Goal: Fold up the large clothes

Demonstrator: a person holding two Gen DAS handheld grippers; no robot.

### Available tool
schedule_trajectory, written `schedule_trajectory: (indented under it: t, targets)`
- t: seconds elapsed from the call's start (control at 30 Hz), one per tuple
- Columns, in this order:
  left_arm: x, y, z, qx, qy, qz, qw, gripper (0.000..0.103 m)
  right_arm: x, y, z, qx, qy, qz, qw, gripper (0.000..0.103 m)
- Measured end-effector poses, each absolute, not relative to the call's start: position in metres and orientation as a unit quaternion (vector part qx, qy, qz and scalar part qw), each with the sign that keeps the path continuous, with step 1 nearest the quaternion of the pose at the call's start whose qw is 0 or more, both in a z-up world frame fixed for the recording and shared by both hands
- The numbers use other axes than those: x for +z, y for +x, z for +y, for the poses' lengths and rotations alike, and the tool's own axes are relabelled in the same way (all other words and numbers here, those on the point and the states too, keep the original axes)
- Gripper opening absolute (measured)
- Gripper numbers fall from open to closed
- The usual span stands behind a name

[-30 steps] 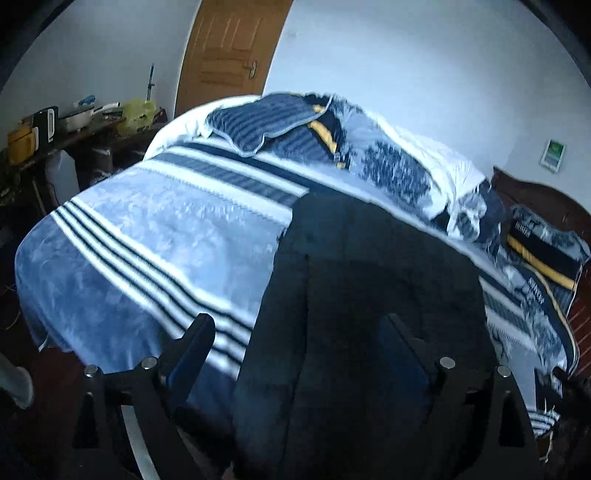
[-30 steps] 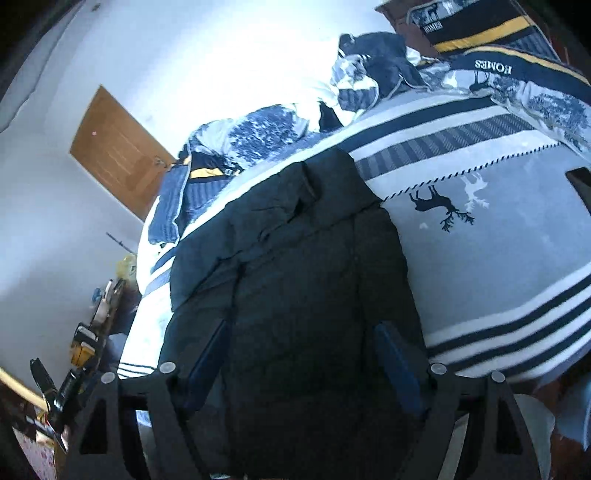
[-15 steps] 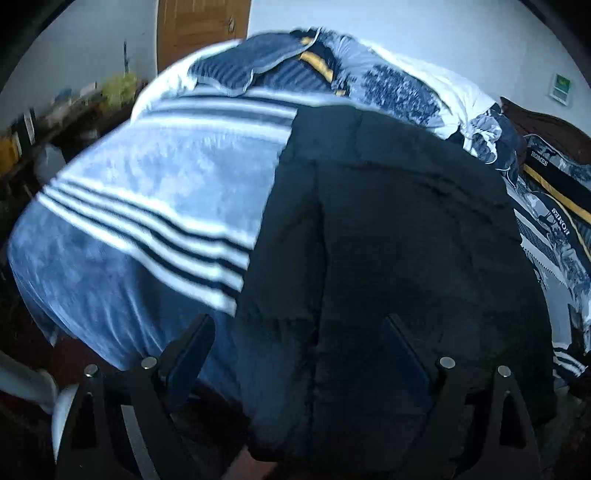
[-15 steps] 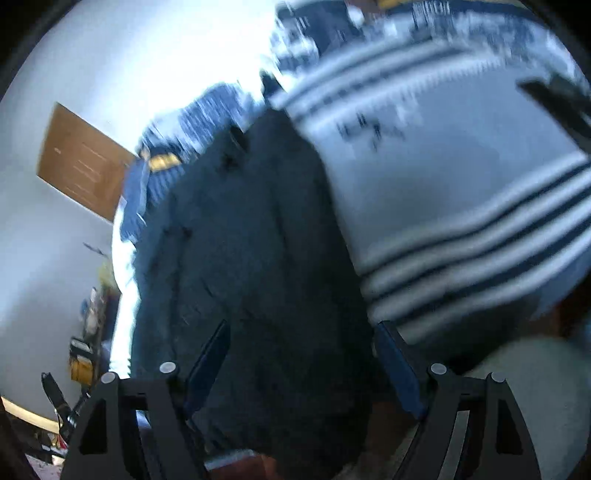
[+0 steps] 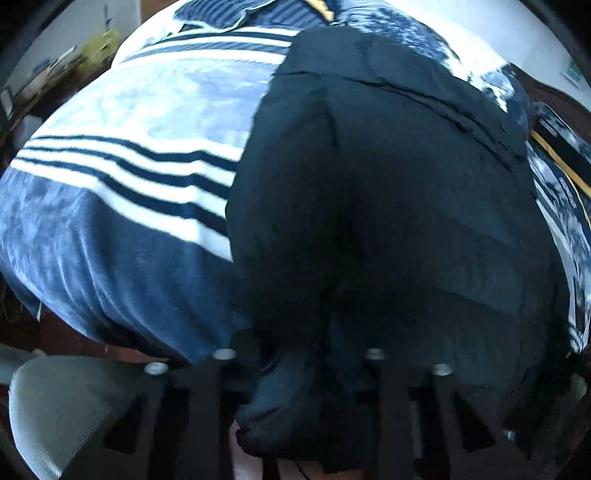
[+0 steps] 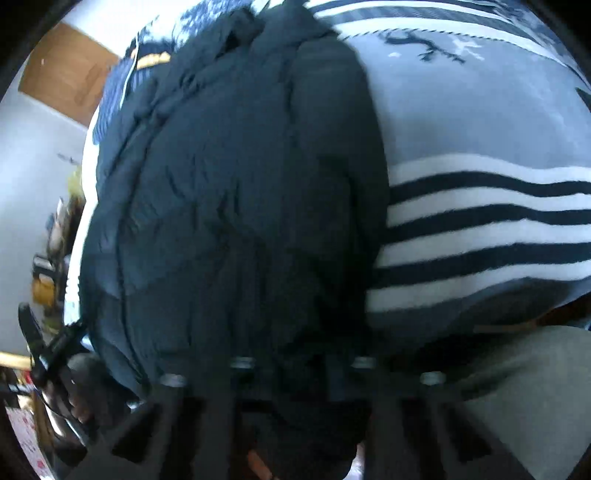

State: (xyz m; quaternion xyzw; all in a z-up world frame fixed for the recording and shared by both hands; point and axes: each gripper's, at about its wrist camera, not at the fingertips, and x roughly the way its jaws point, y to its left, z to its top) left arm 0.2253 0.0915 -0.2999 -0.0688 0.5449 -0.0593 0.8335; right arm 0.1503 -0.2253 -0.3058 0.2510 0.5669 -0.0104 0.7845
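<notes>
A large dark padded jacket (image 5: 376,192) lies lengthwise on the bed, its hem hanging over the near edge; it also fills the right wrist view (image 6: 229,192). My left gripper (image 5: 299,350) has its jaws drawn close together on the jacket's hem near its left corner. My right gripper (image 6: 301,363) has its jaws likewise closed on the hem near the right side. The fingertips of both are buried in the dark fabric.
The bed carries a blue and white striped blanket (image 5: 122,155), also in the right wrist view (image 6: 480,221). Rumpled bedding (image 5: 240,11) lies at the far end. A cluttered table (image 5: 48,74) stands at the left. A wooden door (image 6: 66,74) is beyond.
Both grippers have moved down and in to the jacket's near hem, and their jaws have gone from wide open to closed on the fabric.
</notes>
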Motion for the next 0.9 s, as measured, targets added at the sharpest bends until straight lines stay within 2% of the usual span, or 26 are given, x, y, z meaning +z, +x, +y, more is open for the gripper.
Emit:
schedule_trajectory:
  t: [0.03,0.13,0.43,0.7,0.9]
  targets:
    - [-0.296,0.223,0.091,-0.069,-0.075,0.542,0.834,0.007,-0.301,0.147,-0.227,-0.003,0.262,0.556,0.789,0.006]
    - [-0.270,0.210,0.103,-0.095,-0.108,0.516,0.845,0.003,-0.284,0.131,-0.241,0.022,0.312,0.520,0.795,0.004]
    - [-0.202,0.165,0.160,-0.180,-0.204,0.455,0.848,0.002,-0.218,0.084,-0.262,0.098,0.364,0.434,0.818,0.003]
    - [-0.160,0.170,0.195,-0.247,-0.307,0.416,0.820,0.002,-0.167,0.065,-0.265,0.166,0.391,0.383,0.821,0.003]
    - [-0.143,0.237,0.196,-0.271,-0.340,0.399,0.807,0.002,-0.148,0.098,-0.281,0.201,0.423,0.348,0.812,0.003]
